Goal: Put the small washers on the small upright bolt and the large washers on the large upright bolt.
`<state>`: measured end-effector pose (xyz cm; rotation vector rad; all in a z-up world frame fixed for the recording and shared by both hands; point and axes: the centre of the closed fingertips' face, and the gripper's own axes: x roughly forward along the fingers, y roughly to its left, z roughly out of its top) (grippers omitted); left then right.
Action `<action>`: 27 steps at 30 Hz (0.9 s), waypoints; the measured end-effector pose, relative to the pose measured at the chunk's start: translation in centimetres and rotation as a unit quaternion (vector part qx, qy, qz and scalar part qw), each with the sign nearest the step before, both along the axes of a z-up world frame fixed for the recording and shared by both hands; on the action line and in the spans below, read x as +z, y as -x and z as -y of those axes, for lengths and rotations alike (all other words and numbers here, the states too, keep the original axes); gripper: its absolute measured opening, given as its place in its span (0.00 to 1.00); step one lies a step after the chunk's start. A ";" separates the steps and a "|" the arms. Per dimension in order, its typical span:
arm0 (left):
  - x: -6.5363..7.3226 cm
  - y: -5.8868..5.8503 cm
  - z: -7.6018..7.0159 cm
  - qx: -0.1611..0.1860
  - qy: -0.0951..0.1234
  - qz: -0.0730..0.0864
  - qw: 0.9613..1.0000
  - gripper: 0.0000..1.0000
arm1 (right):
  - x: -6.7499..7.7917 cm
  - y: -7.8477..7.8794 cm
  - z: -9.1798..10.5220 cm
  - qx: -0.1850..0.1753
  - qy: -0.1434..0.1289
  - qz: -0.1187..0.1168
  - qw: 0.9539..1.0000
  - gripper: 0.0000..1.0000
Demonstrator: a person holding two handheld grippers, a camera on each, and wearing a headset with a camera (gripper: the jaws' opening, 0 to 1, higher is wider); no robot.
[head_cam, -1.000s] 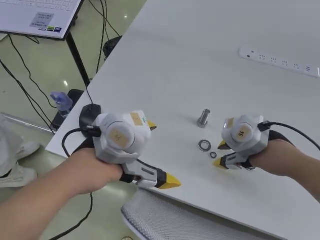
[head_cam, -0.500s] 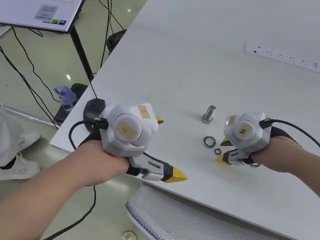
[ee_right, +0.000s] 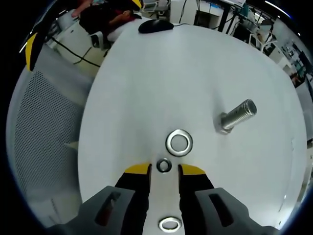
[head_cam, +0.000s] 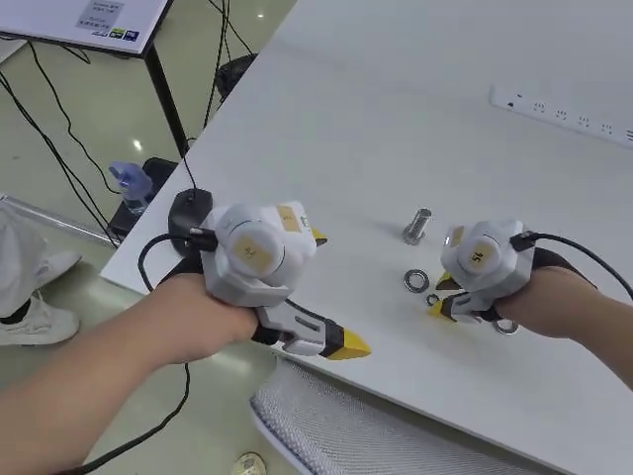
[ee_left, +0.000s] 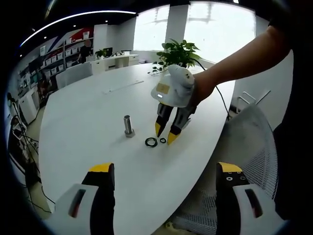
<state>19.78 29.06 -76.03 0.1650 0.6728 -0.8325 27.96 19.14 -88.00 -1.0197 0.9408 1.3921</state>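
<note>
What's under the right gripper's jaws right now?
A small washer lies on the white table between the right gripper's tips; a second washer lies farther back between the jaws. The table under the jaw bodies is covered.

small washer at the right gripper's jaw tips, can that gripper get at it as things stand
Probably yes. The small washer lies flat between the tips of the right gripper, whose jaws stand apart either side of it. Nothing is in the way; the large washer lies beyond, apart from it.
</note>
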 end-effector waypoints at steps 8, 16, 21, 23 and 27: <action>-0.1 0.3 0.1 0.000 0.001 0.000 1.000 0.85 | -0.1 0.3 -0.2 0.020 0.018 0.010 1.000 0.16; 0.0 0.3 -0.1 0.002 -0.002 0.002 1.000 0.83 | -0.2 0.2 -0.1 0.034 0.047 0.011 0.998 0.15; 0.0 0.5 -0.3 0.002 -0.004 0.001 1.000 0.82 | -0.1 0.2 0.0 0.040 0.055 0.017 0.998 0.13; 0.0 0.5 -0.3 0.003 -0.004 0.000 1.000 0.82 | -0.1 0.1 0.0 0.030 0.053 0.013 0.998 0.13; -0.1 0.6 -0.4 0.004 -0.005 -0.001 1.000 0.81 | 0.0 0.0 0.0 0.018 0.040 0.004 0.999 0.12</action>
